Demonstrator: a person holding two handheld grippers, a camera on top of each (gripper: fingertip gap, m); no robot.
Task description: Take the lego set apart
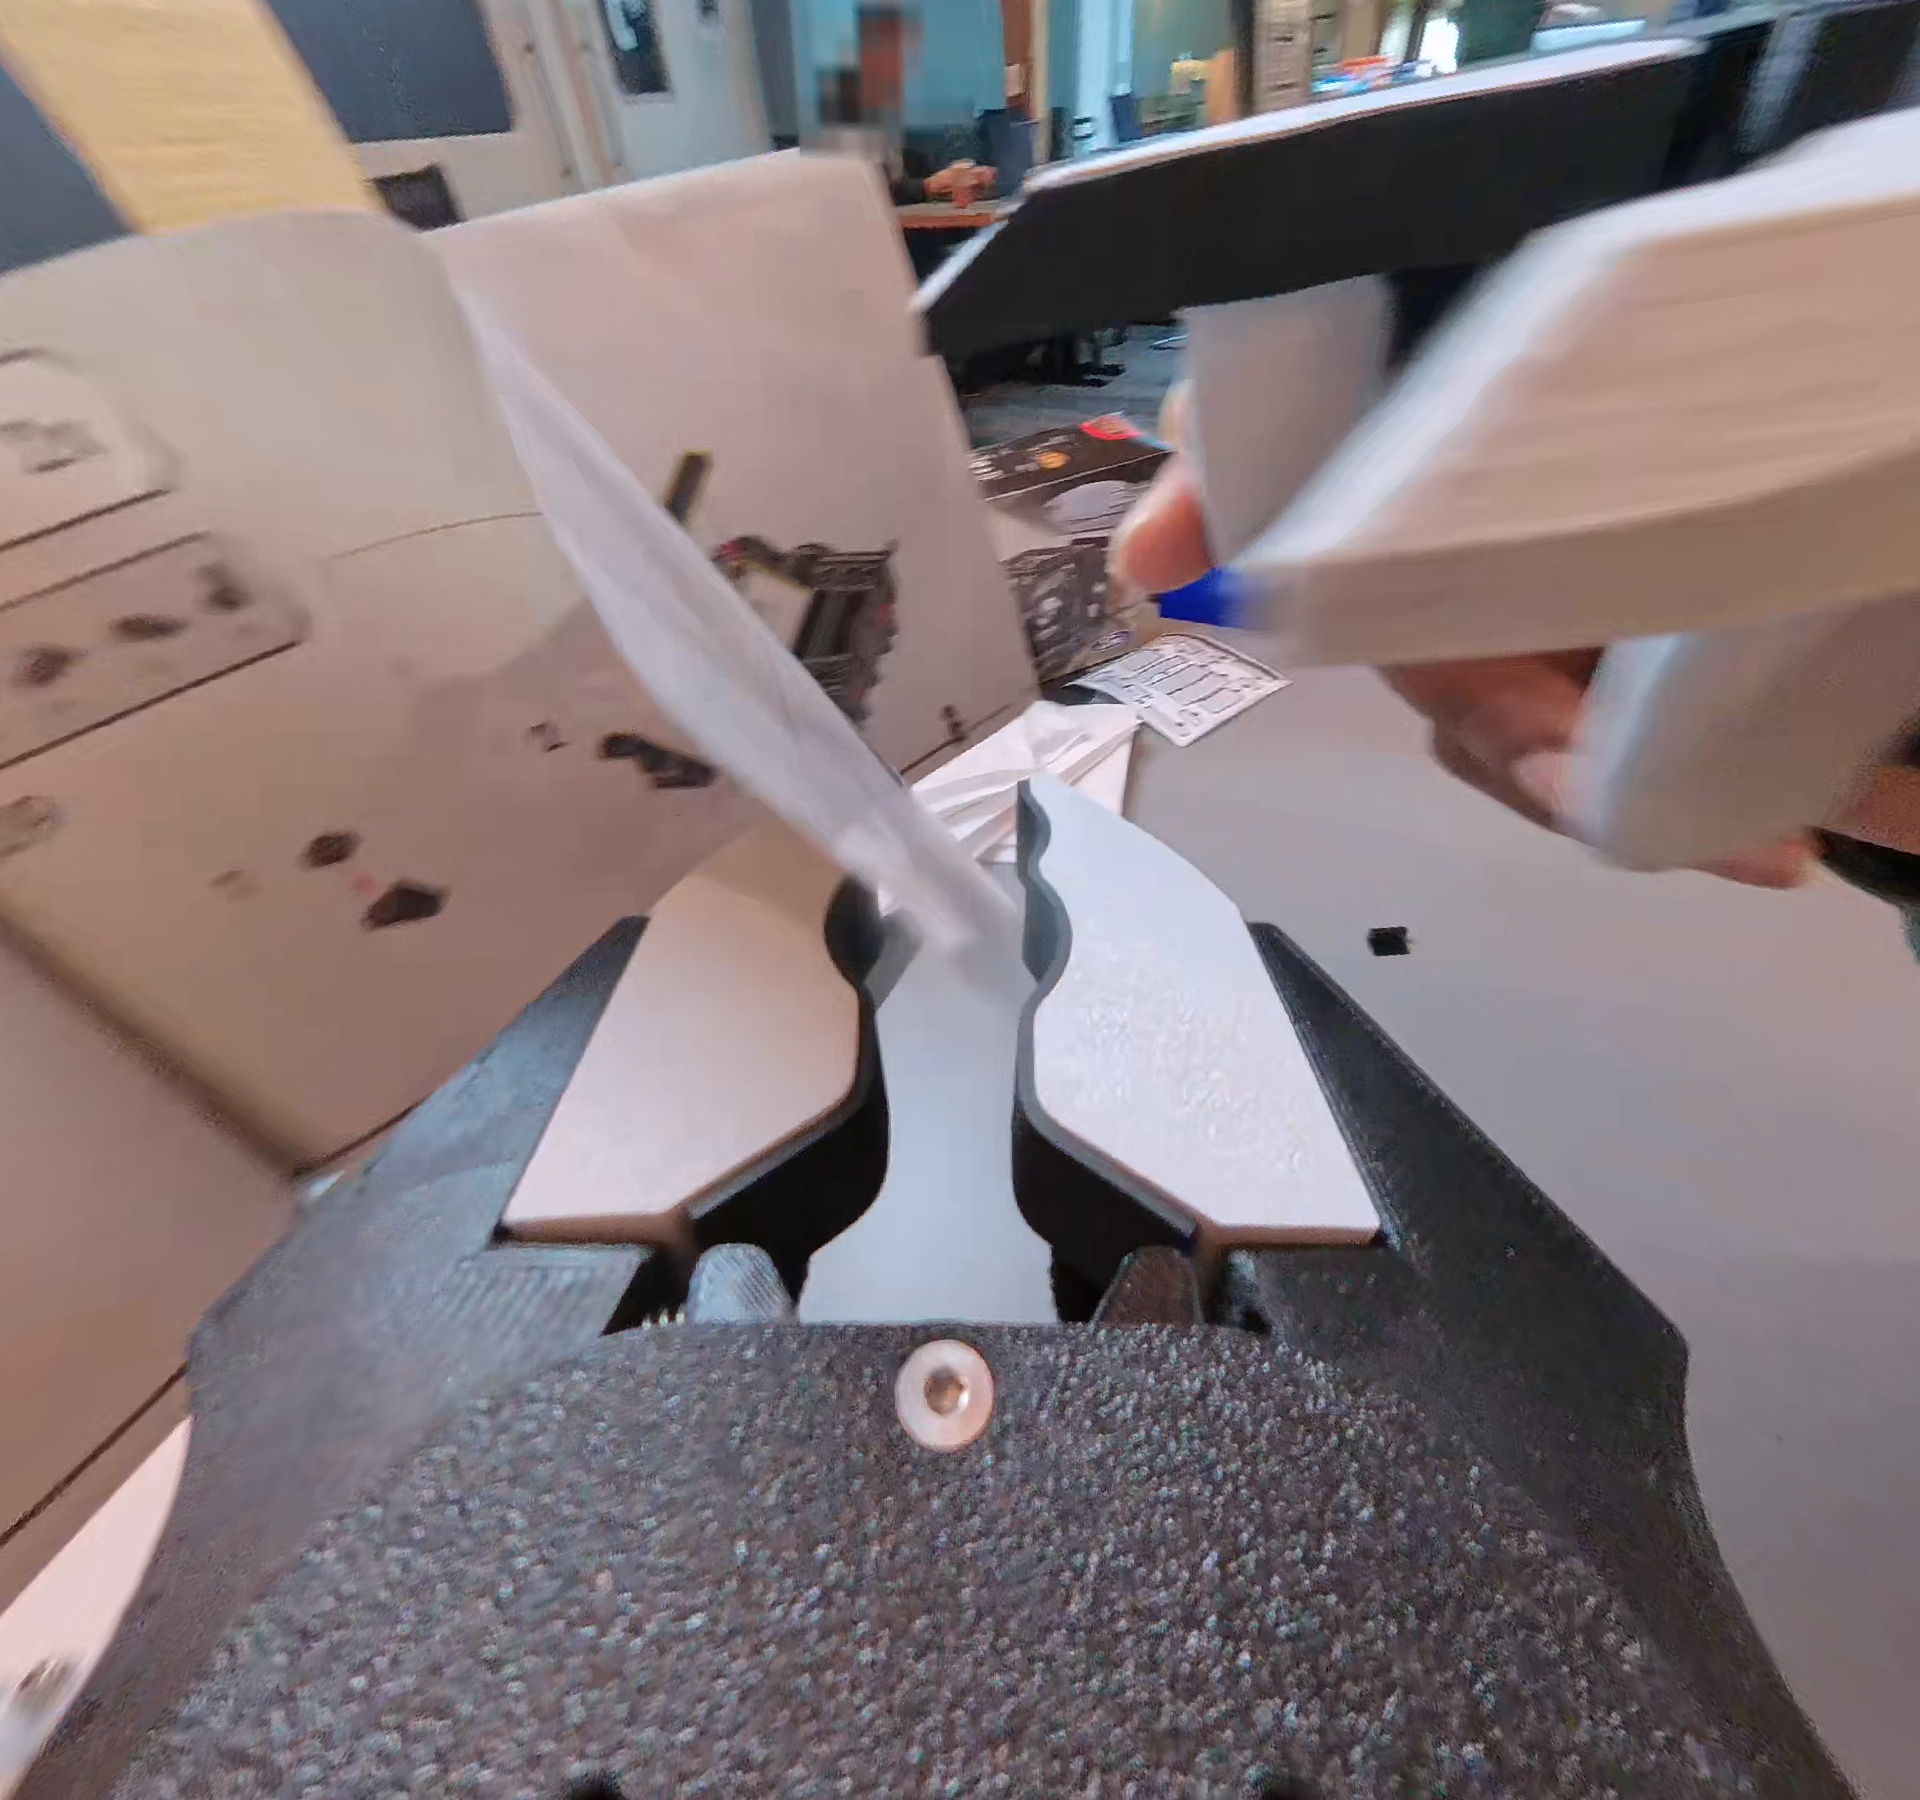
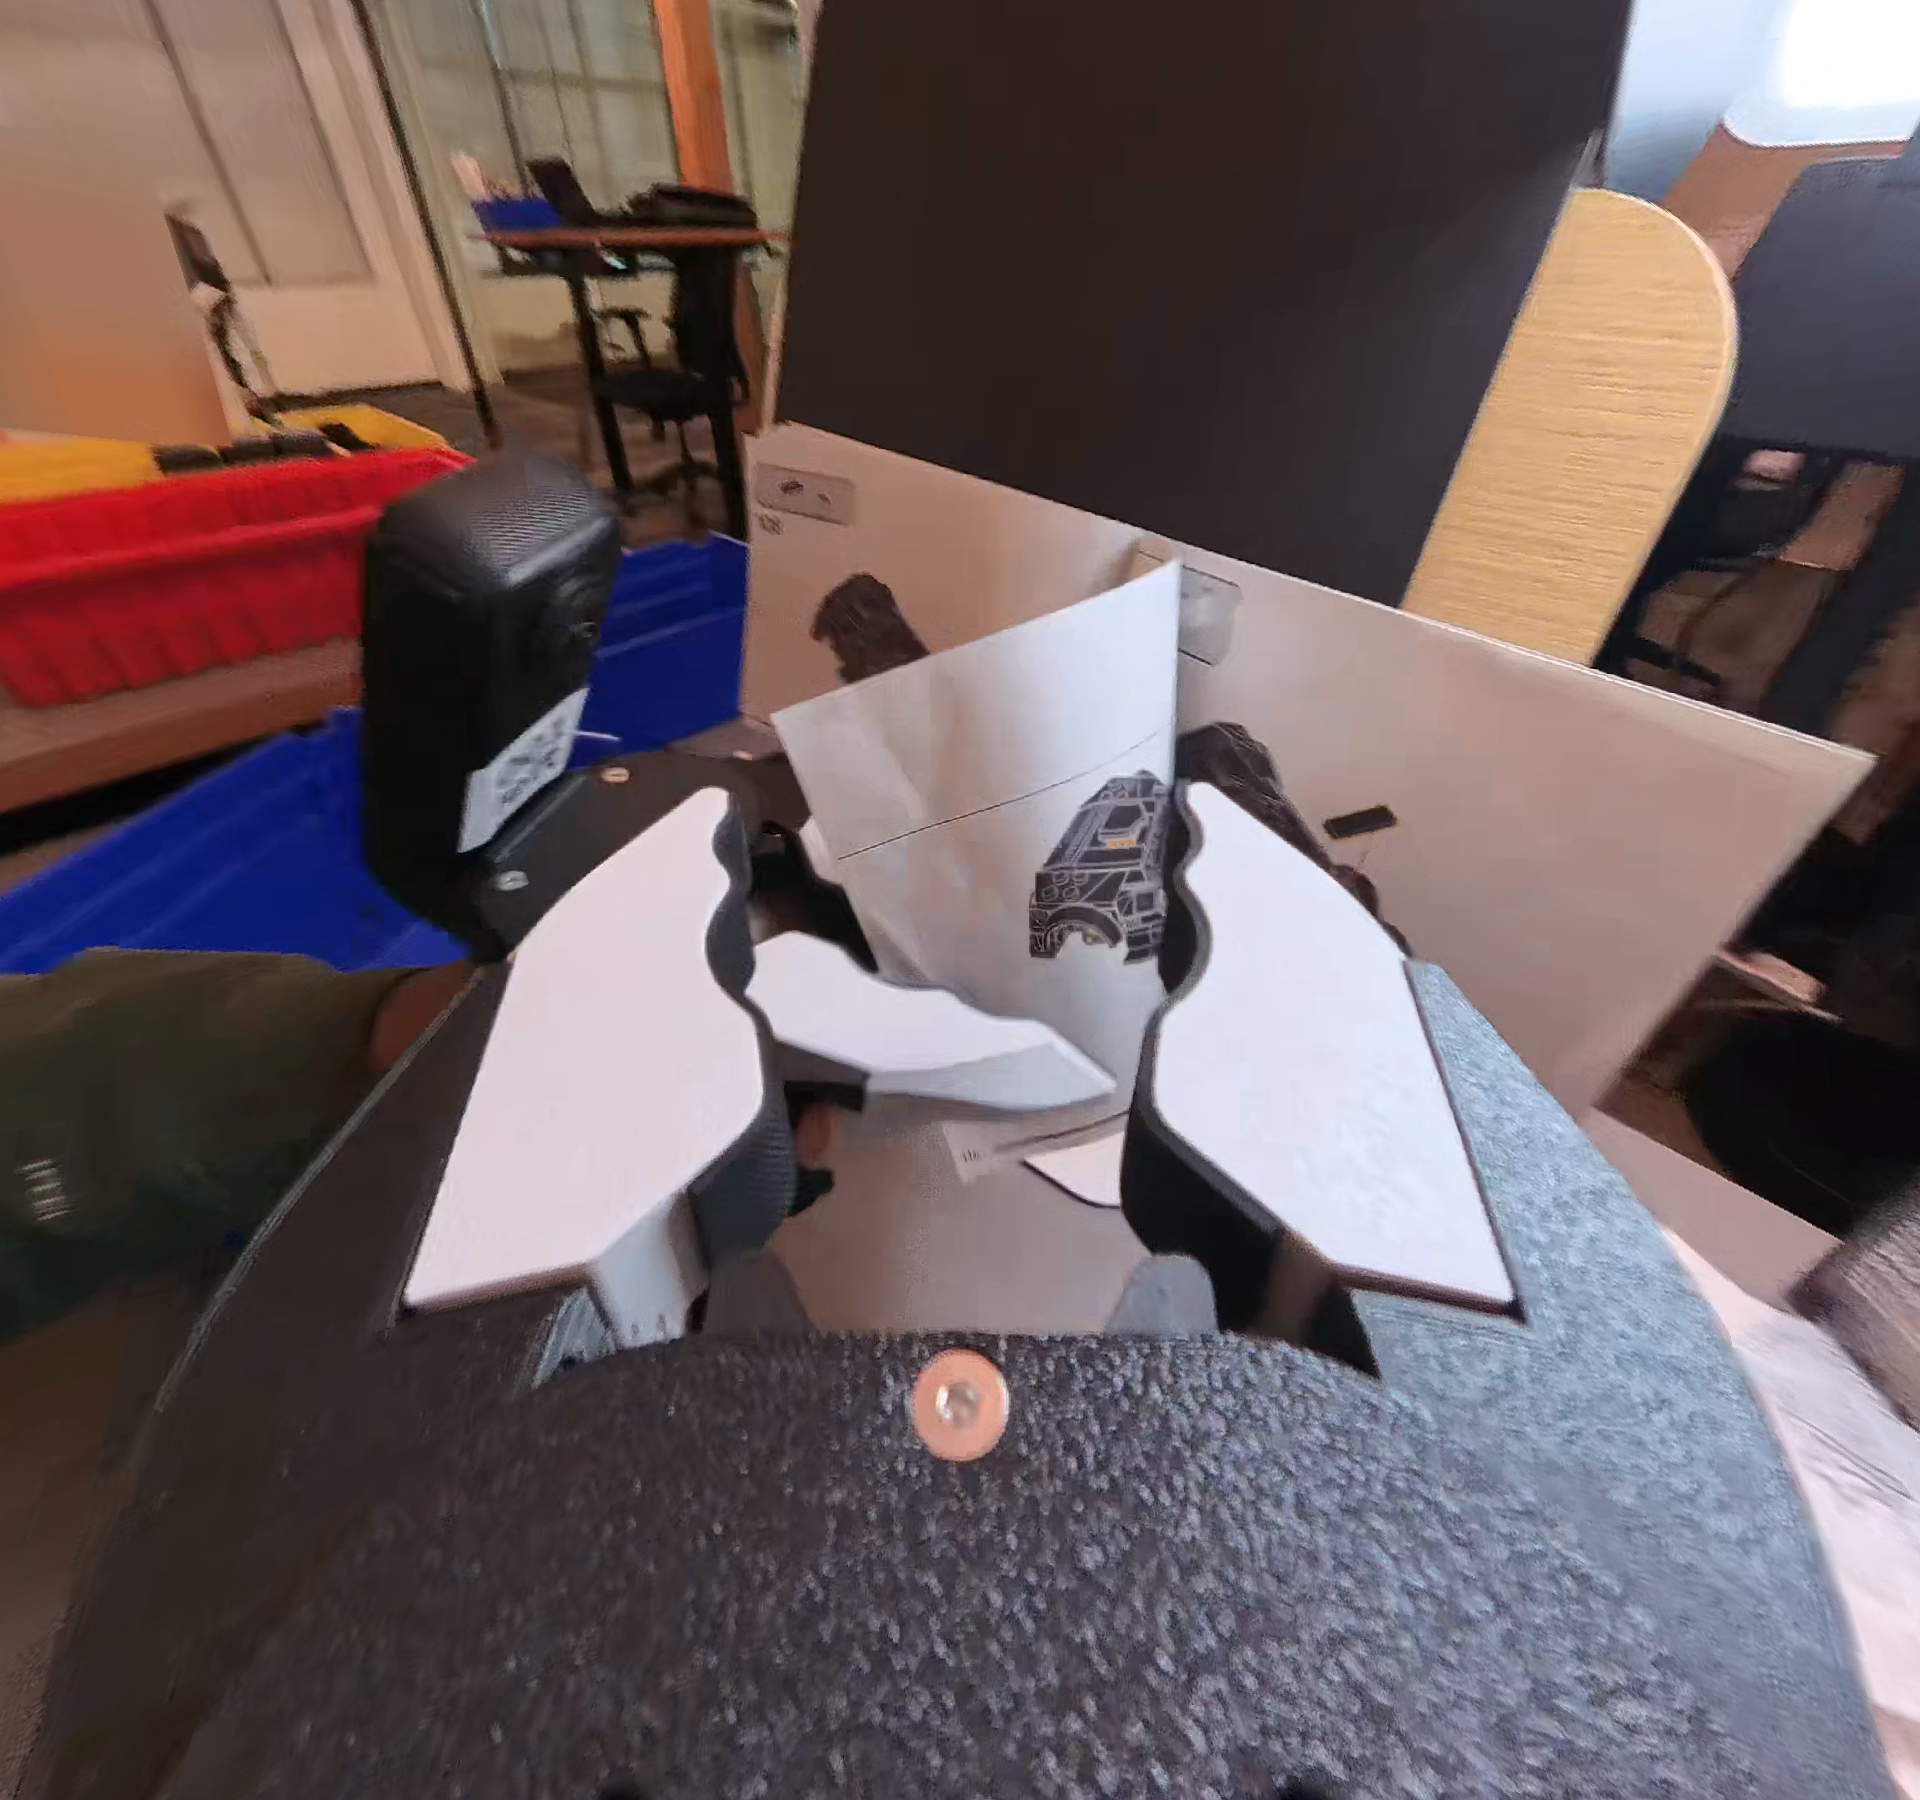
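An open instruction booklet with printed pictures of a black model stands at the left on the grey table. One loose page is lifted and runs down between the fingertips of my left gripper, whose jaws stand a little apart. My right gripper, held by a hand, hovers at the upper right. In the right wrist view my right gripper is open, with the lifted page showing between its fingers in front of the booklet. A small black piece lies on the table.
A sticker sheet and a black box lie behind the booklet. A red bin and a blue bin stand to the left. A dark upright panel rises behind the booklet. The frames are motion-blurred. Spacing between my two grippers at the tips: around 8 cm.
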